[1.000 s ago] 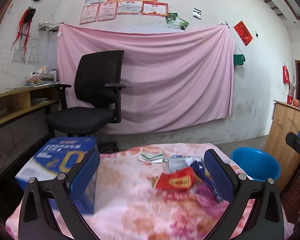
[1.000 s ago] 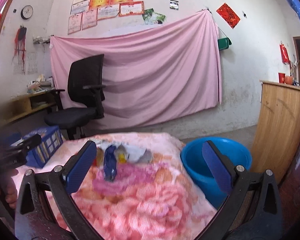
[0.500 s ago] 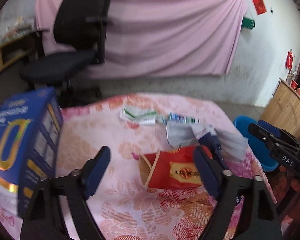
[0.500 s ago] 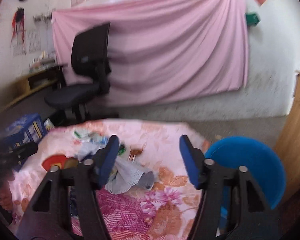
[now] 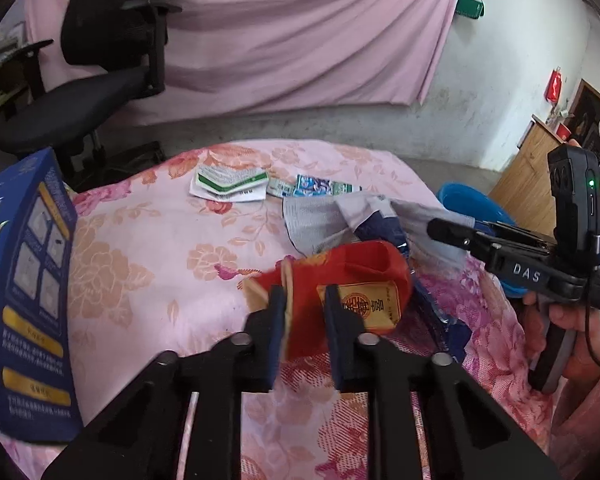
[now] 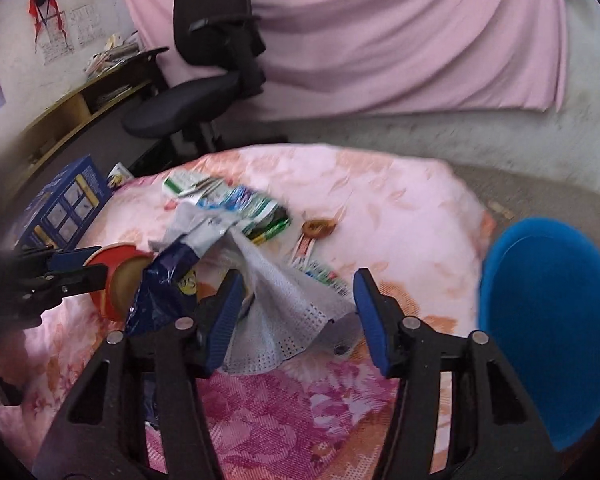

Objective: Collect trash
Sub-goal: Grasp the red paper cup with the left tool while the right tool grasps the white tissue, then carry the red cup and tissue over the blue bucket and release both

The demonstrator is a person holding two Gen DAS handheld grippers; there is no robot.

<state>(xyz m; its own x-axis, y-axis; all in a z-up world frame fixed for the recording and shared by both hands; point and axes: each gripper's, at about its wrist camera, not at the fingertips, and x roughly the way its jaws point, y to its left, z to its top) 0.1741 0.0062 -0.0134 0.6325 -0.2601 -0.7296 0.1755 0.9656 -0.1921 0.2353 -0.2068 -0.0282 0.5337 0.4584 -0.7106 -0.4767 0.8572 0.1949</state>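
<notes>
Red paper cup [image 5: 352, 276] lies on its side on the floral tablecloth [image 5: 148, 264]; the left gripper [image 5: 302, 312] is closing on its rim wall, pads pressing it. Bare cloth lies left up to the blue box [image 5: 24, 300]; wrappers crowd the right.

From the right wrist, the right gripper [image 6: 296, 316] is closing, pads still off the grey mesh cloth [image 6: 284, 312] between them. Right of it, past the table edge, stands the blue basin [image 6: 548, 320].

A lived-in room of a home: rough whitewashed walls [image 5: 480, 92] hung with a pink sheet [image 5: 300, 28], a black office chair [image 5: 100, 52], a wooden shelf [image 6: 80, 104] piled with papers, a wooden cabinet [image 5: 536, 168], and a tabletop under a floral pink cloth [image 5: 148, 264]
</notes>
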